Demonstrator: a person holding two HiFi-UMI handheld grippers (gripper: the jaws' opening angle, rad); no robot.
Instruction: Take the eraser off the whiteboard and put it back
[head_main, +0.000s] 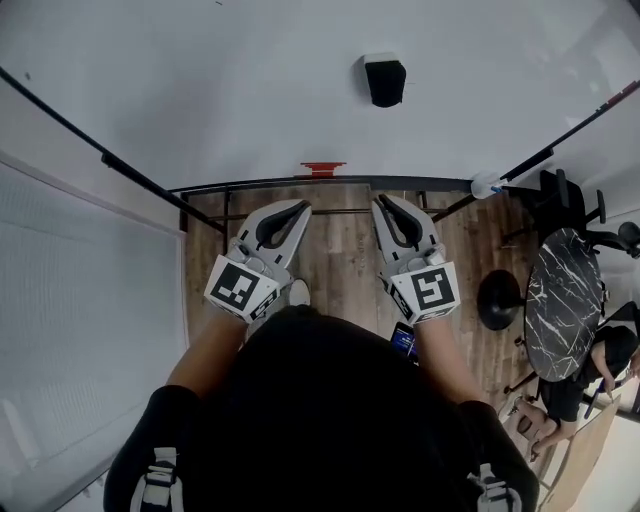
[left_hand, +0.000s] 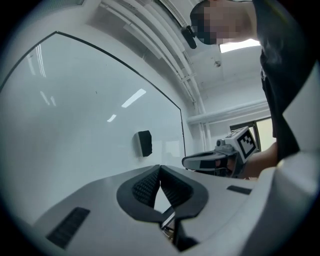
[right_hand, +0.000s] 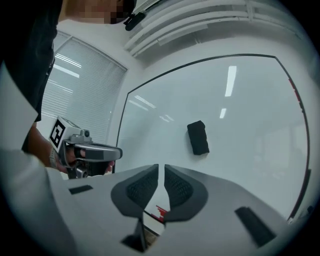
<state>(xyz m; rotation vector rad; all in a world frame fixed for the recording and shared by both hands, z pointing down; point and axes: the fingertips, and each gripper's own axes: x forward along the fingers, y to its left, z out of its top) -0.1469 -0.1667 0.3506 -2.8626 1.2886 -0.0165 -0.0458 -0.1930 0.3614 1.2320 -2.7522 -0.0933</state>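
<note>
The black eraser (head_main: 385, 82) clings to the whiteboard (head_main: 200, 90), up and a little right of both grippers. It also shows in the left gripper view as the eraser (left_hand: 144, 143) and in the right gripper view as the eraser (right_hand: 198, 137). My left gripper (head_main: 302, 207) is held level short of the board, its jaws shut and empty (left_hand: 159, 168). Beside it, my right gripper (head_main: 381, 203) also faces the board, with a narrow slit between its pads (right_hand: 161, 167) and nothing in it. Neither gripper touches the eraser.
A red item (head_main: 322, 168) lies on the board's bottom ledge, straight ahead between the grippers. A round marble-topped table (head_main: 565, 300), a black stool (head_main: 498, 298) and a seated person (head_main: 575, 385) are at the right. White blinds (head_main: 70, 300) cover the left wall.
</note>
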